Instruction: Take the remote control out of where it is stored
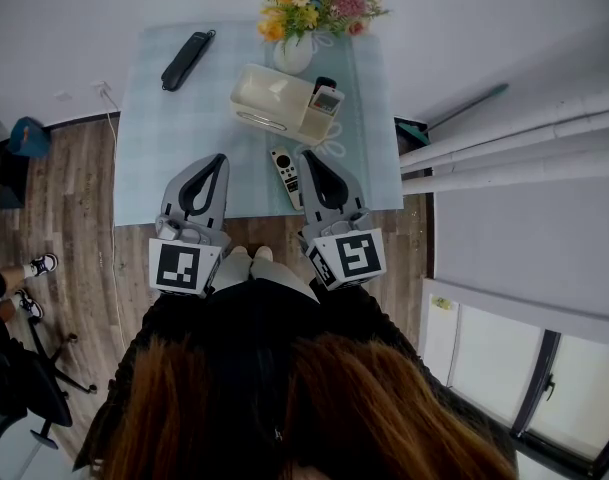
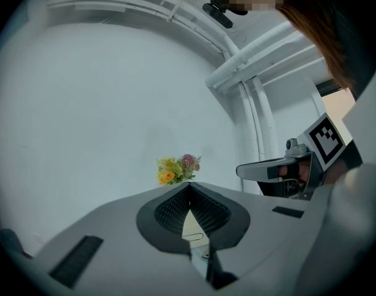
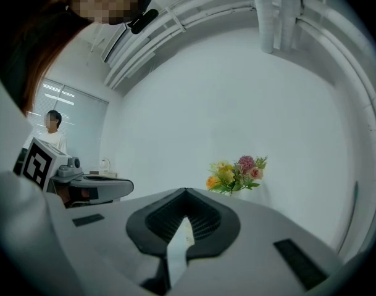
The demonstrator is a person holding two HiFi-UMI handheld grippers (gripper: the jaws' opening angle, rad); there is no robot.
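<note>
A white remote control lies flat on the pale blue table, near its front edge. Behind it stands a cream storage box; another small remote sticks up from the box's right end. My right gripper is just right of the lying remote, shut with nothing in it. My left gripper hovers over the front of the table further left, also shut and empty. Both point level toward the back wall.
A vase of flowers stands at the table's back edge behind the box. A long black object lies at the back left. White pipes run along the wall at the right. A person's shoe shows on the wood floor at the left.
</note>
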